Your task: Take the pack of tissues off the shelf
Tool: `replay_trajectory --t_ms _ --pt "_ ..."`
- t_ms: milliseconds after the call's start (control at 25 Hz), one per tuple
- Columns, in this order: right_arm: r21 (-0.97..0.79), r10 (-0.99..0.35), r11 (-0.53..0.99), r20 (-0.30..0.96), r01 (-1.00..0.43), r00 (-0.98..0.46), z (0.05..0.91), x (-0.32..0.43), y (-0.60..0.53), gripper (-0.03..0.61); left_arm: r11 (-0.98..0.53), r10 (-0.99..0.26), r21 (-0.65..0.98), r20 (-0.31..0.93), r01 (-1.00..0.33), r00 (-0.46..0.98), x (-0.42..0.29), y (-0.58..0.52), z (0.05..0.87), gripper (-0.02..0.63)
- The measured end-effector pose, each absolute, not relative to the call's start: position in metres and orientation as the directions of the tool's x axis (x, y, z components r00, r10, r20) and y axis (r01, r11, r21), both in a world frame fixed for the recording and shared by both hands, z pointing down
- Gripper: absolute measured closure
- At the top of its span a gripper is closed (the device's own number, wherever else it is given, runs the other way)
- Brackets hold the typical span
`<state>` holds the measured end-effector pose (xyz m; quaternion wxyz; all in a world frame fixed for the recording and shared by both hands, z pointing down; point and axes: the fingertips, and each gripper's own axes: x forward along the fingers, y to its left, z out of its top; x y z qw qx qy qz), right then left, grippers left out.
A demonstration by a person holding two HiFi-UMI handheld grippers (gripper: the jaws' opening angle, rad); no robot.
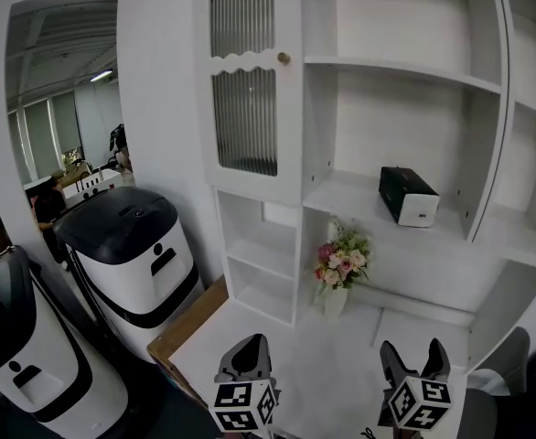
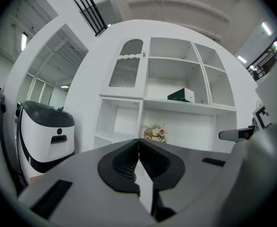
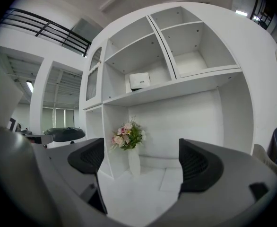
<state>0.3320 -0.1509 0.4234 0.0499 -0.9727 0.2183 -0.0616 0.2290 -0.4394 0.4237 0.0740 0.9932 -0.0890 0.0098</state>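
Note:
The pack of tissues point(image 1: 407, 196) is a dark green box with a white end, lying on the middle shelf point(image 1: 359, 199) of the white unit; it also shows small in the left gripper view point(image 2: 181, 95) and the right gripper view point(image 3: 140, 80). Both grippers sit low at the bottom of the head view, well below and in front of the shelf. My left gripper point(image 1: 252, 353) is shut, its pads meeting with nothing between them. My right gripper point(image 1: 412, 355) stands open and empty, pointed toward the shelf unit.
A white vase of pink flowers point(image 1: 339, 271) stands on the low counter point(image 1: 286, 355) under the tissue shelf. A ribbed glass cabinet door point(image 1: 244, 80) is at upper left. Two black and white machines point(image 1: 133, 263) stand on the floor at left.

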Motion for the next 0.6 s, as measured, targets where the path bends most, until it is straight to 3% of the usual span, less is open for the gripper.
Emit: replay_trajectory --t_ms 600 --pt "-0.09 -0.423 -0.904 0.027 -0.419 0.906 0.383 0.349 -0.153 0.081 -0.984 -0.128 0.121 0.003 -0.128 0.992 0.257 -0.428 0.405 0.595"
